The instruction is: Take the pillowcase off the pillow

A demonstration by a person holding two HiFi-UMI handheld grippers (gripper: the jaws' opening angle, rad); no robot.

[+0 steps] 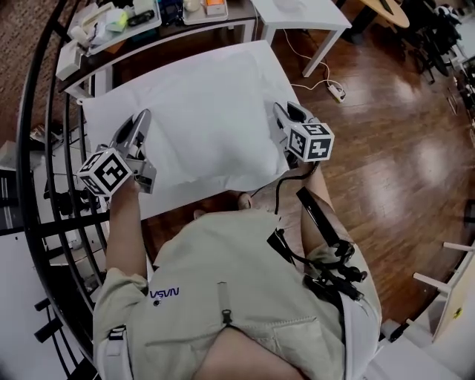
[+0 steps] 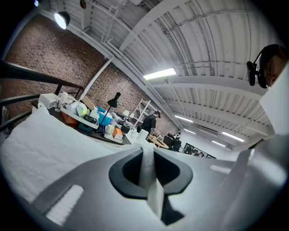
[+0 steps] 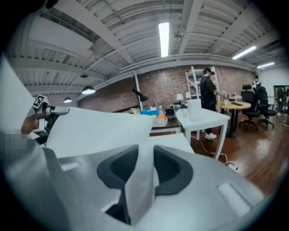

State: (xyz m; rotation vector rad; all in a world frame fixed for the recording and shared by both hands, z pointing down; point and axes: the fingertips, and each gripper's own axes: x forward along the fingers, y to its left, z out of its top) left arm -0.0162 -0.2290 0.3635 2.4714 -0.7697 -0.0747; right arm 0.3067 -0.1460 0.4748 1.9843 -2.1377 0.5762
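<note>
Nearest the lens, a beige short-sleeved shirt (image 1: 237, 297) on the person bent over the work, both forearms reaching forward. Out past the right gripper (image 1: 279, 111), on its outer side, glossy brown wooden floor (image 1: 386, 148), the widest thing in the head view. Under both grippers, a flat white rectangular table (image 1: 178, 199), bare only in a strip behind the jaws and beyond the left gripper (image 1: 141, 119). On it, stretched between the two grippers, the plump white pillow (image 1: 223, 96), wrapped in its white quilted pillowcase (image 1: 189, 145), cover not yet off. Left gripper at one side of the pillow, right gripper at the other, well apart. Held so, most likely, to take the cover by two sides at once, spread its mouth and draw it back off the filling. Left gripper (image 2: 147, 155) pinched tight on a thin upright fold of the white cloth (image 2: 153, 198), pads pressed to it on both sides. Right gripper (image 3: 145, 155) set a little wider, closed on a thicker doubled fold of the same cloth (image 3: 137, 198), no gap showing beside it. Ahead of the jaws, past the pillow's far edge, a small white side table (image 1: 297, 15) and a cluttered shelf of small boxes and bottles (image 1: 111, 22), both apart from the pillow.
</note>
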